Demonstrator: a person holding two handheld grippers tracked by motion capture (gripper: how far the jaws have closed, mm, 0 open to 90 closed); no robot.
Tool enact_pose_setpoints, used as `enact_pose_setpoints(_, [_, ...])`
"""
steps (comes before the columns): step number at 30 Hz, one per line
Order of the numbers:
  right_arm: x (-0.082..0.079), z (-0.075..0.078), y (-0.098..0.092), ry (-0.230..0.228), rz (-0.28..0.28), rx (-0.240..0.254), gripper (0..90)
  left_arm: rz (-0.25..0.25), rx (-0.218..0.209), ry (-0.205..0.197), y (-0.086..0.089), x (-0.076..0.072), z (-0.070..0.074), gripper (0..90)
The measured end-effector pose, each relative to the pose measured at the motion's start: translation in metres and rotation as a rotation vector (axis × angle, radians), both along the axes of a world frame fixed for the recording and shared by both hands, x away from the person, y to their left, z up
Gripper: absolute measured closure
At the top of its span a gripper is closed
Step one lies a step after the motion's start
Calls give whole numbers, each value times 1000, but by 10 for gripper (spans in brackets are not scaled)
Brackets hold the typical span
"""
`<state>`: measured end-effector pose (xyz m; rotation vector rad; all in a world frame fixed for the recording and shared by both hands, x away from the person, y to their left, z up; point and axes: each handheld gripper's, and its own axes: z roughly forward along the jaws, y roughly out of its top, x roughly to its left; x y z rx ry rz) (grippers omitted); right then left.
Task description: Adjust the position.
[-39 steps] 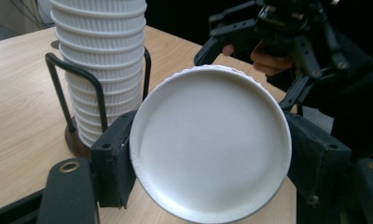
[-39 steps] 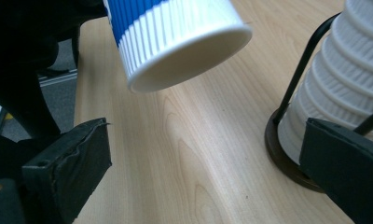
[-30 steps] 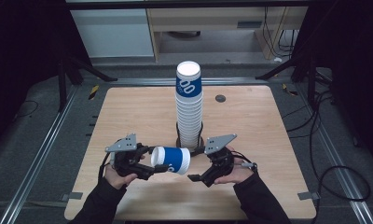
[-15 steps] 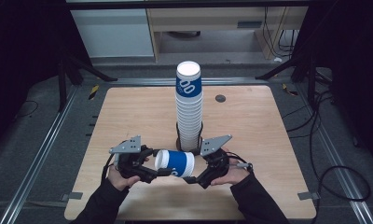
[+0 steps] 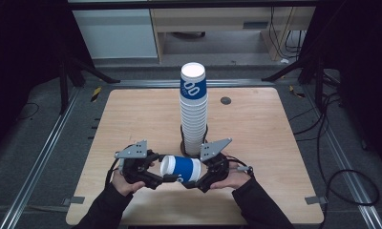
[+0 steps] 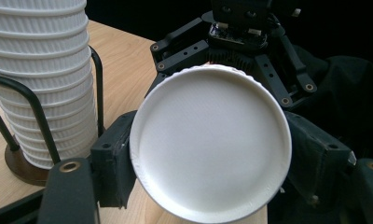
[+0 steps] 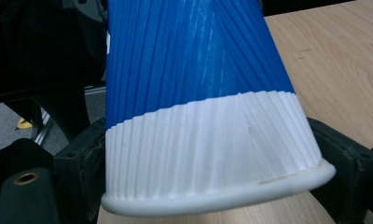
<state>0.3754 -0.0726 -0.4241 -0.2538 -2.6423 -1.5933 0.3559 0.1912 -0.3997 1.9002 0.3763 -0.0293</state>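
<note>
Blue-and-white paper cup lies sideways between both grippers, just in front of the cup stack. Left gripper clamps its base end; right gripper jaws have just been closing onto the rim end. Over-squeeze likely crushes the rim.

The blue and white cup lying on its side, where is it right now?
In the high view the cup is at the table's near edge, between the left gripper and right gripper, just before the cup stack.

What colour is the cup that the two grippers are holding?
The cup is blue with ribbed sides and a white band by its rim. The right gripper view shows it best.
</note>
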Motion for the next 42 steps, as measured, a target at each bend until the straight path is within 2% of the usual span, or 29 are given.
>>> enact_pose_setpoints(13, [0, 0, -1, 7, 8, -6, 153, -1, 3, 7, 0, 1, -1, 257])
enact_pose_setpoints(20, [1, 1, -4, -1, 2, -4, 156, 11, 7, 6, 2, 1, 1, 214])
enact_pose_setpoints(25, [2, 2, -7, -16, -7, -20, 156, 14, 24, 4, 6, 1, 3, 190])
enact_pose_setpoints(30, [5, 5, -13, -23, -20, -35, 156, 22, 63, 4, 11, 1, 3, 172])
enact_pose_setpoints(35, [6, 10, -18, -63, -24, -81, 155, 25, 117, 7, 11, 3, -1, 170])
enact_pose_setpoints(42, [9, 17, -16, -93, -4, -160, 155, 6, 185, 27, 6, 5, -7, 165])
